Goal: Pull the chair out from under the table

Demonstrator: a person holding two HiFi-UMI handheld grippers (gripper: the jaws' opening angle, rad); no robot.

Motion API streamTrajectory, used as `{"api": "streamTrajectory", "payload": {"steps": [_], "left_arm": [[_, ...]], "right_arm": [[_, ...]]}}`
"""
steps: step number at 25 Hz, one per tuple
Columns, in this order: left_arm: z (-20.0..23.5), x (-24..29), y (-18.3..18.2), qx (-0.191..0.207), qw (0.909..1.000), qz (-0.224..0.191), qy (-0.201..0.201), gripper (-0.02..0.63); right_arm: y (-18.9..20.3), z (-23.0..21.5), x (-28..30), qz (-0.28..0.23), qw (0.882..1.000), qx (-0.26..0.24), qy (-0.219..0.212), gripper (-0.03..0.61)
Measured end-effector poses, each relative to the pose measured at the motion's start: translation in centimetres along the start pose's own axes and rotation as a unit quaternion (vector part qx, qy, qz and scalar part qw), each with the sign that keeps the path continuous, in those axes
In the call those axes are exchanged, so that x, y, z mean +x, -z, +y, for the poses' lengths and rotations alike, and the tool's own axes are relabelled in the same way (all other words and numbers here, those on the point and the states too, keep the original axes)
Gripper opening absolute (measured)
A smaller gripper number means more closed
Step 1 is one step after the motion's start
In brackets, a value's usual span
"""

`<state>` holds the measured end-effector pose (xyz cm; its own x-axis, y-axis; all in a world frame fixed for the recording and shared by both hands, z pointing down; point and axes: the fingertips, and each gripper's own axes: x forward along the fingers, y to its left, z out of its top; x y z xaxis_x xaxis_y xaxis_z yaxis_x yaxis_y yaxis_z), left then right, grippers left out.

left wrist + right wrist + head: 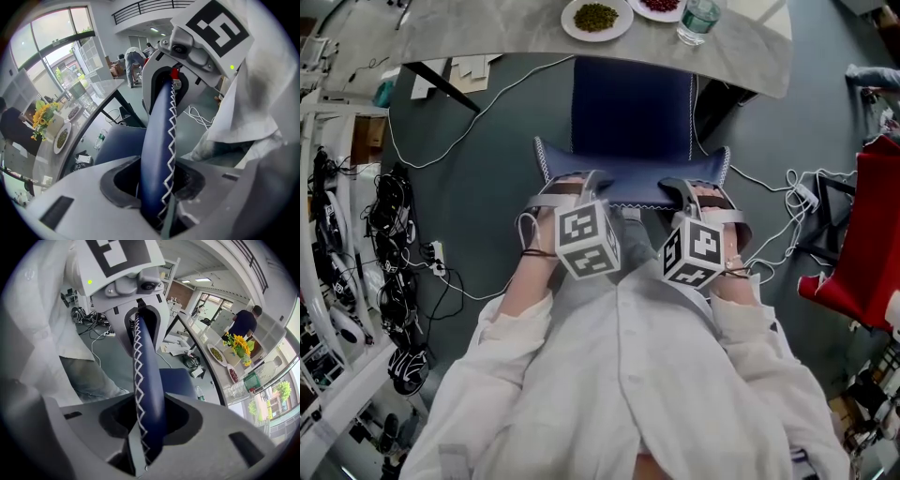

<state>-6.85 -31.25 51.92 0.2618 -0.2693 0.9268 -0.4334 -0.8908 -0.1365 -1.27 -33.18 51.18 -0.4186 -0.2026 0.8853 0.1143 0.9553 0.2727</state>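
Left gripper & right gripper, jaws part-closed, each clamp chair backrest's top edge. Seat front is under table. Prob. fairly heavy, stiff frame, soft padded edge. Grip near both top corners, pull evenly.

Count: one chair, one table, two grippers, the left gripper and the right gripper. On the table: two plates, a green-filled plate and a red-filled plate, plus one water bottle and one bunch of yellow flowers. On the floor under the table: one floor bottle.
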Motion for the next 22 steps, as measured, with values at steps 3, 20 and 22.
{"api": "streamTrajectory", "payload": {"steps": [3, 20, 22], "left_arm": [[-1.4, -0.4, 0.6, -0.002, 1.0000, 0.000, 0.000, 0.146], [-11.8, -3.2, 4.8, 0.030, 0.9994, -0.005, 0.019, 0.146], [-13.3, -3.6, 5.5, 0.034, 0.9992, -0.007, 0.020, 0.146]], "right_arm": [[-0.4, 1.4, -0.3, 0.000, 1.000, -0.001, -0.001, 0.126], [-2.5, 12.8, -2.4, 0.014, 0.999, 0.040, 0.007, 0.126], [-2.9, 14.4, -2.7, 0.017, 0.999, 0.045, 0.008, 0.126]]}}
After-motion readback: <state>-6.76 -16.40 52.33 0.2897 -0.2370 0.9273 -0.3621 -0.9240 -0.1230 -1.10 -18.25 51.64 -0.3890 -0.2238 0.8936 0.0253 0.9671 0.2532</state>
